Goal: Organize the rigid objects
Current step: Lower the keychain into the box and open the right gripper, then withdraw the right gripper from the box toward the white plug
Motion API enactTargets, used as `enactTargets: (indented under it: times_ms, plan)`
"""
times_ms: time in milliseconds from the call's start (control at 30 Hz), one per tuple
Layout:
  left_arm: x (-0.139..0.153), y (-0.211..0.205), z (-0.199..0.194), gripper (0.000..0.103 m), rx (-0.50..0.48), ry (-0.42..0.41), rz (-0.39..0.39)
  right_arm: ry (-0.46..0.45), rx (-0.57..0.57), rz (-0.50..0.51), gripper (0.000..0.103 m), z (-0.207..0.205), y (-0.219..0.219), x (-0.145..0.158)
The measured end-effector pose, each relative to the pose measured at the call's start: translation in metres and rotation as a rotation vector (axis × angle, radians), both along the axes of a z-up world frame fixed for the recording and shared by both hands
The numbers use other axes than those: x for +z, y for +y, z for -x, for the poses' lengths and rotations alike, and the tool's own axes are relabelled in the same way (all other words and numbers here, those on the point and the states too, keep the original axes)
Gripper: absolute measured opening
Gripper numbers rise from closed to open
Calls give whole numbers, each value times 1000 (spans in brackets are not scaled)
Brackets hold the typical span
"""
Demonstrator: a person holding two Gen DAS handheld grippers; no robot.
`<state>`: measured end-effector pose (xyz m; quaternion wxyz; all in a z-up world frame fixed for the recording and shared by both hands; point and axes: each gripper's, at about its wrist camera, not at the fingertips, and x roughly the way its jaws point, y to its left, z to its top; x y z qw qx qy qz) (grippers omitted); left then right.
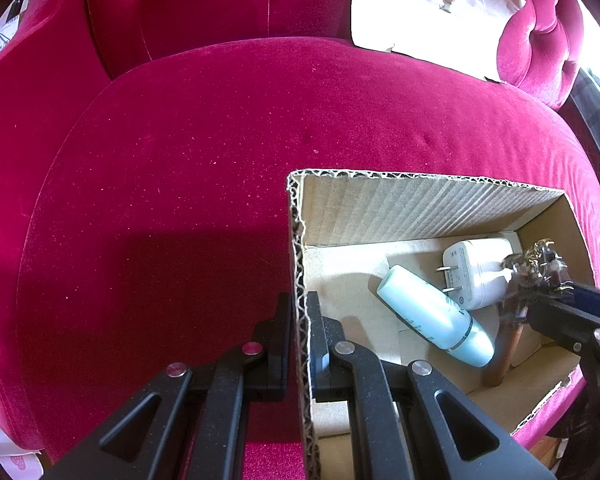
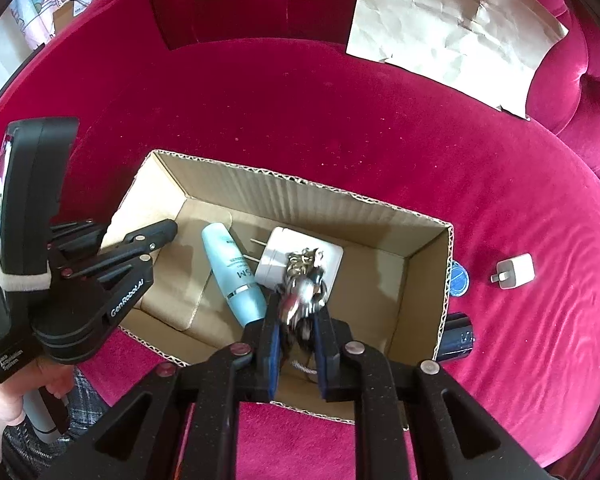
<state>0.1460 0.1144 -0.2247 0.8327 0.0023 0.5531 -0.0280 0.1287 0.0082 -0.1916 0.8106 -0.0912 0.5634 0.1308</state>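
While clamped on the left wall of the open brown corrugated cardboard box [image 1: 420, 208]: left gripper [image 1: 298, 308], black, jaws drawn narrow, one finger outside against the wall, the other inside, only the cardboard edge between the pads. Held from below by a person's hand [image 2: 4, 396], seen at the lower left of the right wrist view.

Resting on the crimson velvet sofa seat [image 2: 340, 120]: the box, top open, edges rough-cut.

Lying on the box floor: pale blue plastic tube bottle with a silver band [image 1: 432, 316], on its side, just beside a white rectangular plug adapter with two metal prongs [image 1: 480, 272], prongs pointing toward the bottle.

Poised over the box, pointing steeply down: right gripper [image 2: 297, 304], blue-padded, jaws narrow but not fully together. Between the pads: silvery metal keychain bunch [image 2: 302, 280], blurred, directly above the white adapter. Cannot tell whether the pads press on it or merely flank it. Hanging below the bunch, seen from the left wrist: brown strap [image 1: 508, 348], its lower end near the box floor beside the bottle's cap.

Outside the box, on the velvet to its right: small white cube charger [image 2: 514, 271], apart; round blue disc [image 2: 458, 278], just beside the right wall; dark cylindrical object [image 2: 456, 338], against the right near corner.

Farther back on the seat: crumpled beige paper sheet [image 2: 452, 20].
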Motion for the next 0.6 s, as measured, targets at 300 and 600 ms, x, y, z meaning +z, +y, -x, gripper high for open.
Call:
enactTargets:
  times_ms: [300, 600]
  plan:
    - [1, 1, 0, 6, -2, -1, -2, -78, -27, 43, 95, 2, -1, 10]
    - [1, 1, 0, 6, -2, -1, -2, -73, -42, 28, 102, 0, -5, 11]
